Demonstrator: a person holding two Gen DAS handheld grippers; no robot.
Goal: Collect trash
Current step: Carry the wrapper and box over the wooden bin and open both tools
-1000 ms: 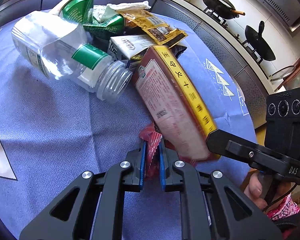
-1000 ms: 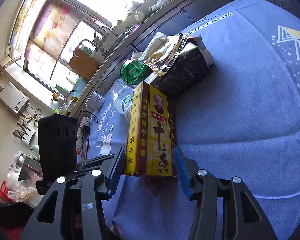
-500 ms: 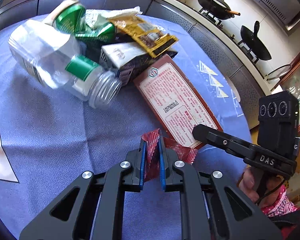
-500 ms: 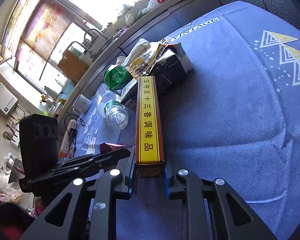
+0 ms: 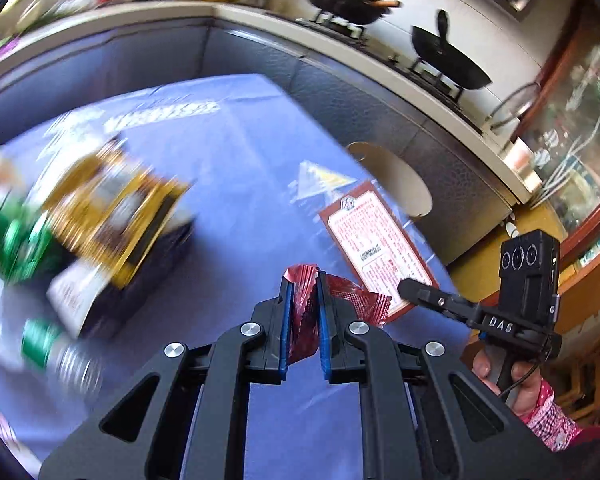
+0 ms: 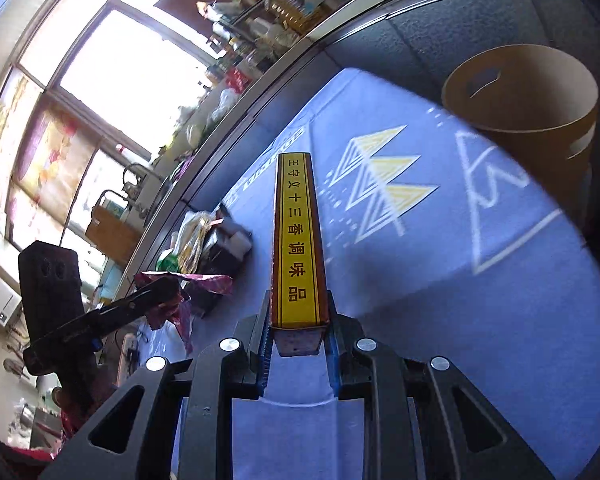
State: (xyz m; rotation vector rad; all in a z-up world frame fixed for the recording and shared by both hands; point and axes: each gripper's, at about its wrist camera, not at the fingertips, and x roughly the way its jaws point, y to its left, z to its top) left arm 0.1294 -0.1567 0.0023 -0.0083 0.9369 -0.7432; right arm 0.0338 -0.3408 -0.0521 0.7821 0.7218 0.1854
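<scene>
My left gripper is shut on a crumpled red foil wrapper, held above the blue tablecloth. My right gripper is shut on one end of a long yellow and brown spice box, lifted off the table; its printed back shows in the left wrist view. A brown paper bin stands beyond the table's far right edge; its rim shows in the left wrist view. The left gripper with the wrapper shows in the right wrist view.
A blurred heap of trash lies on the left of the table: a gold packet on a dark carton, green cans, a clear bottle. A counter with two woks runs behind.
Both grippers have swung right, away from the trash heap, toward the table edge and the brown bin. The spice box has lifted off the table. Both grips are unchanged from half a second ago.
</scene>
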